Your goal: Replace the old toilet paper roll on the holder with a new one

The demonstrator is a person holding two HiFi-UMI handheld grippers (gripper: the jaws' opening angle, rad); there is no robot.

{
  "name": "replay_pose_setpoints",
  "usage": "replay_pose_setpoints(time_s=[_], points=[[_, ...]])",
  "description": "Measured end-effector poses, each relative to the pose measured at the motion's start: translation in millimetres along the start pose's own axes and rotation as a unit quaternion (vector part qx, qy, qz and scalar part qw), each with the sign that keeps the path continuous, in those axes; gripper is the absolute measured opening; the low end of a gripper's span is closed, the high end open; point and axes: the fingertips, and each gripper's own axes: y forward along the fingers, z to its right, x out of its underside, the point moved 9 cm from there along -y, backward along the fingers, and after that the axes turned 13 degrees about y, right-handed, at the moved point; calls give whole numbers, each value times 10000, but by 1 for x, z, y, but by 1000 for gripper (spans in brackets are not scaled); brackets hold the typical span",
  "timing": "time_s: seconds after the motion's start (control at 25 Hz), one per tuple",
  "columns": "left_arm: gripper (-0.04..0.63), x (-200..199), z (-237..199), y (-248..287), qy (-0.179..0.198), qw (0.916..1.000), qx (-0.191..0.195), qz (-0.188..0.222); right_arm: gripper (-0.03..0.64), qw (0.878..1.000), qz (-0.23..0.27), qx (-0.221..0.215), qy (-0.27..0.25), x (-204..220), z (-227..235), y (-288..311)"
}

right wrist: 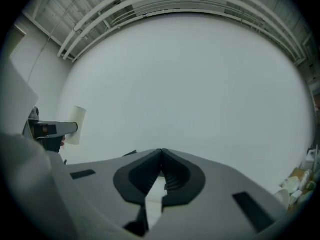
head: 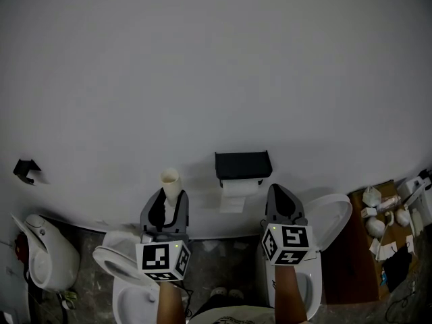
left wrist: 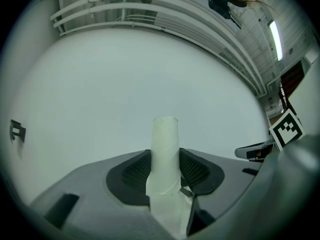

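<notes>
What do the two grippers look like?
Both the left gripper and right gripper have grey shells with black textured pads, and each carries a white marker cube with black square markers and a green light. No sleeves show.

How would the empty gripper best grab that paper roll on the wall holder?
Probably across its round body, from the front and a little below: the holder's black cover sits over the roll and the wall is behind, leaving only front and underside free. The shut right gripper must open first.

Restroom: toilets [head: 332,218] flank a wall-mounted paper holder [head: 243,165].
</notes>
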Motion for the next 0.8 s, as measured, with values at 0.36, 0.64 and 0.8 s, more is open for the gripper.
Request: replay_pose_setpoints(time_s=[0.36, 0.64, 0.8], points=[[183, 0, -2, 2, -4, 10000, -4, 0, -8, 10000, -4, 22, -40, 0, 0, 2], [183, 1, -3, 4, -22, 10000, -12, 15, -8, 10000, 18, 39, -88, 0, 1, 3], [183, 1, -4, 6, -21, 10000, -21, 4, -8, 9999, 27, 42, -141, -3, 2, 5]])
